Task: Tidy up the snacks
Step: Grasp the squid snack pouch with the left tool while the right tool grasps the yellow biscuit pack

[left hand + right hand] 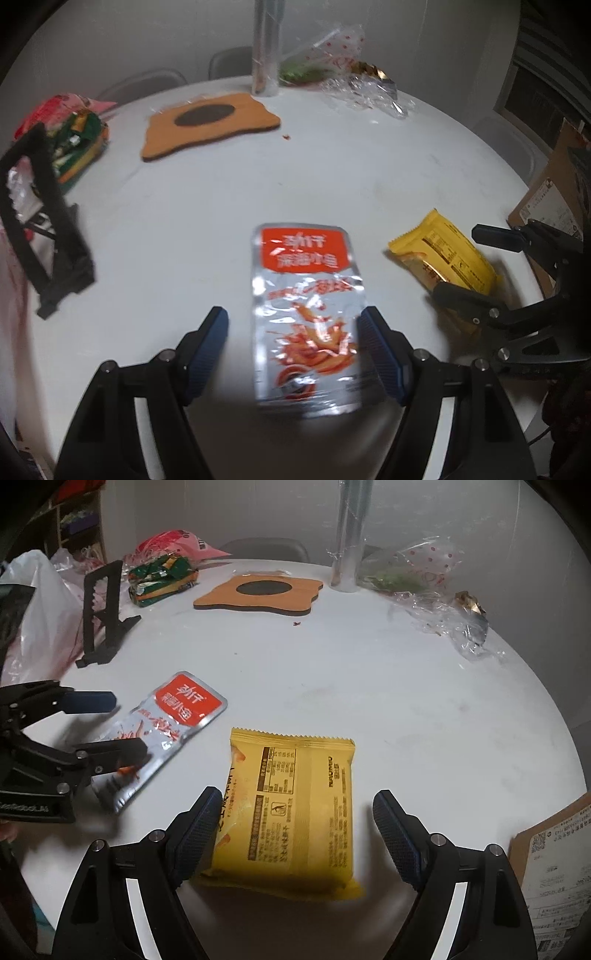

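A silver and red snack packet (306, 317) lies flat on the white round table (332, 177). My left gripper (295, 321) is open with a finger on each side of the packet. It also shows in the right wrist view (162, 731), with the left gripper (122, 723) around it. A yellow snack packet (291, 812) lies flat on the table. My right gripper (295, 808) is open and straddles it. In the left wrist view the yellow packet (447, 254) sits at the right with the right gripper (469, 258) around it.
A black folding stand (99, 609) stands at the left. Behind it lie green and red snack bags (162, 576). An orange coaster (258, 592), a clear wrapped tube (349, 535) and crumpled cellophane (443, 602) are at the back. A cardboard box (554, 849) is beyond the table's right edge.
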